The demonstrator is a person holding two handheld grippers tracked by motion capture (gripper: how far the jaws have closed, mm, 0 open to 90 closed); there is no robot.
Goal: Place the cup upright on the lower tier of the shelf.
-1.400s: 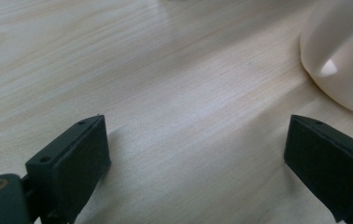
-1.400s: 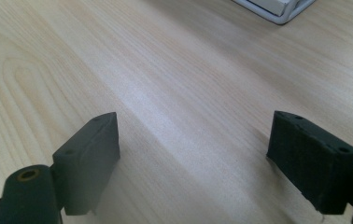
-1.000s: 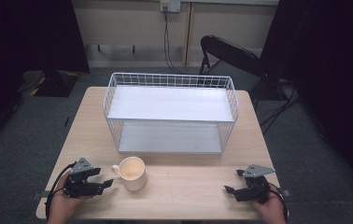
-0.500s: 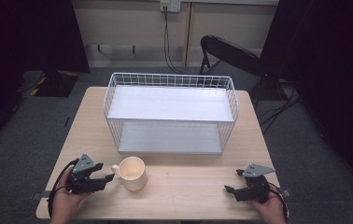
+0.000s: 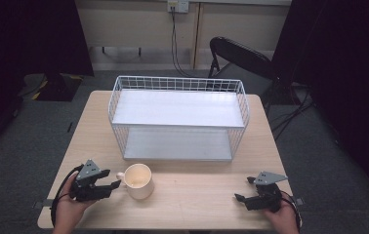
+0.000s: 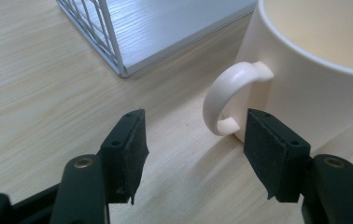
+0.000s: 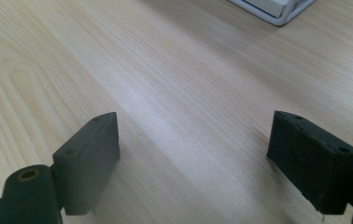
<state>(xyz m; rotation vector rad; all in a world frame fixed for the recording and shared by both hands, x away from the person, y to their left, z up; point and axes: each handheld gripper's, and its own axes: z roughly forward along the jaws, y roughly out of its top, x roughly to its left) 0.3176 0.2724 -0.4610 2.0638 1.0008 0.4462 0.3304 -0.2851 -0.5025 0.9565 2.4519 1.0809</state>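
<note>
Both tongs spread; left tongs (image 6: 193, 140) beside mug handle (image 6: 226, 100).

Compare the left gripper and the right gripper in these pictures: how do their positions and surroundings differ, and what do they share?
The left gripper sits right at the cream mug, its open jaws on either side of the handle without closing on it; the right gripper has only bare table between its jaws. The left is near the table's left front, the right near its right front. Both are hand-held, open, black, and low over the table.
</note>
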